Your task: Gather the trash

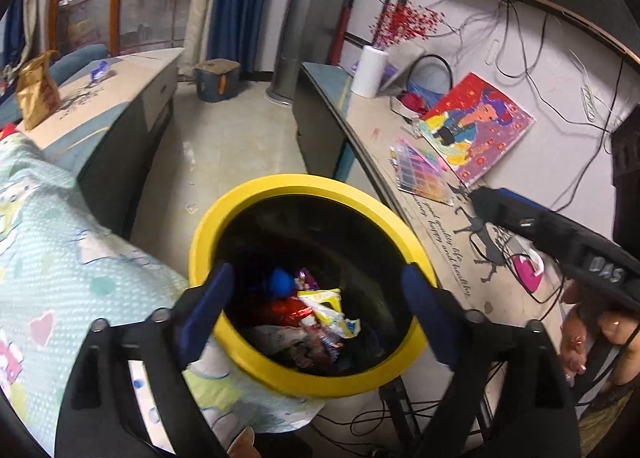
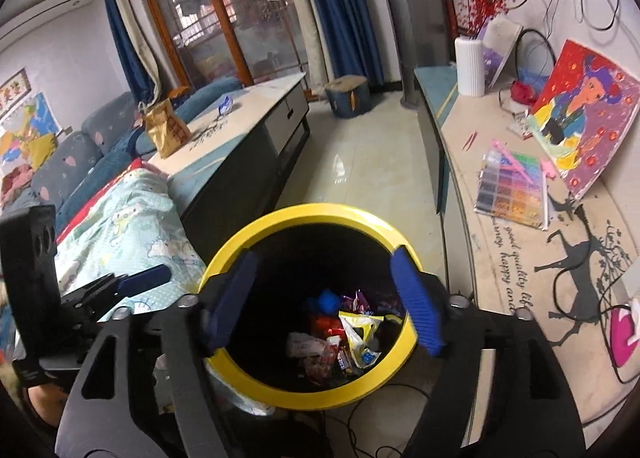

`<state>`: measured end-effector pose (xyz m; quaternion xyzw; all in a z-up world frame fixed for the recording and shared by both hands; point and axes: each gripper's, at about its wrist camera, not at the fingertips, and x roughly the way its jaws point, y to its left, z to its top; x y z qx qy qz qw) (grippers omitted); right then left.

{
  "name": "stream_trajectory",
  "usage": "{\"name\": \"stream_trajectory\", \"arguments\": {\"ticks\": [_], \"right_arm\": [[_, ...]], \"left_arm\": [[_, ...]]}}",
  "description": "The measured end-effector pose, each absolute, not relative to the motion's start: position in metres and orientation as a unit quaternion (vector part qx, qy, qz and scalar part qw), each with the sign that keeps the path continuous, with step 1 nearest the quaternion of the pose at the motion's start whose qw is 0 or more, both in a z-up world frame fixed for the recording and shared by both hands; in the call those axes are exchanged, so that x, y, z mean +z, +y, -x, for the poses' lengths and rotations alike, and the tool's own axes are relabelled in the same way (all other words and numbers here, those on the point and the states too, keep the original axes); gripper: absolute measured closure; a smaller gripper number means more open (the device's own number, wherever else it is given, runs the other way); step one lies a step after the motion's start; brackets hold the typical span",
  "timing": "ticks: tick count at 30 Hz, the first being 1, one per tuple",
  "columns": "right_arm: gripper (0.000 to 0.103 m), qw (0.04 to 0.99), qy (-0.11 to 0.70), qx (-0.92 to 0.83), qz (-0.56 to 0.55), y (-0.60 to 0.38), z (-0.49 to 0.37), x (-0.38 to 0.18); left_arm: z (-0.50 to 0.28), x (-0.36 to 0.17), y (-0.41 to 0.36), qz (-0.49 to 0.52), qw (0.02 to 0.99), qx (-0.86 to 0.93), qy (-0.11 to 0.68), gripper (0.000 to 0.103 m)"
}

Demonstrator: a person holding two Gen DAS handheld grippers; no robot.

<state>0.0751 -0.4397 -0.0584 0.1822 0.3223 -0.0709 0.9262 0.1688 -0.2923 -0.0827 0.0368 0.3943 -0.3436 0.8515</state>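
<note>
A round bin with a yellow rim (image 1: 256, 194) (image 2: 304, 212) stands on the floor between bed and side counter. Inside lie several wrappers (image 1: 320, 314) (image 2: 348, 334) and a blue ball (image 1: 282, 282) (image 2: 326, 302). My left gripper (image 1: 316, 310) is open and empty, hovering over the bin mouth. My right gripper (image 2: 320, 298) is open and empty, also above the bin. The right gripper's body shows at the right of the left wrist view (image 1: 560, 234); the left gripper shows at the left of the right wrist view (image 2: 120, 286).
A brown paper bag (image 2: 166, 132) (image 1: 36, 94) and a small blue-white wrapper (image 2: 225, 104) (image 1: 100, 70) sit on the low cabinet (image 2: 256, 106). A bed with a light-green quilt (image 2: 132, 210) is left. The right counter (image 2: 520, 258) holds a bead box (image 2: 512, 188), painting (image 2: 580, 118), vase (image 2: 472, 66).
</note>
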Motion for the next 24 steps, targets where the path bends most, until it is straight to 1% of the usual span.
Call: {"name": "stream_trajectory", "arguments": {"ticks": [1, 2, 3, 6, 13, 24], "right_arm": [[0.028, 0.929, 0.313, -0.074, -0.182, -0.437, -0.07, -0.054], [0.023, 0.931, 0.307, -0.075, -0.181, -0.434, -0.067, -0.05], [0.018, 0.933, 0.304, -0.077, -0.179, -0.432, -0.064, -0.047], [0.012, 0.942, 0.284, -0.081, -0.16, -0.418, -0.056, -0.036], [0.011, 0.961, 0.241, -0.067, -0.118, -0.372, -0.039, -0.015], [0.011, 0.976, 0.202, -0.032, -0.077, -0.304, -0.012, -0.014]], "left_arm": [[-0.168, -0.08, -0.287, -0.034, 0.855, -0.338, 0.392, 0.009], [-0.166, -0.077, -0.279, -0.028, 0.86, -0.33, 0.388, 0.007], [-0.165, -0.074, -0.271, -0.022, 0.865, -0.324, 0.383, 0.007], [-0.162, -0.065, -0.247, -0.007, 0.878, -0.3, 0.372, 0.006], [-0.145, -0.04, -0.188, 0.017, 0.911, -0.236, 0.339, 0.006], [-0.098, -0.017, -0.121, 0.023, 0.945, -0.159, 0.284, 0.006]]}}
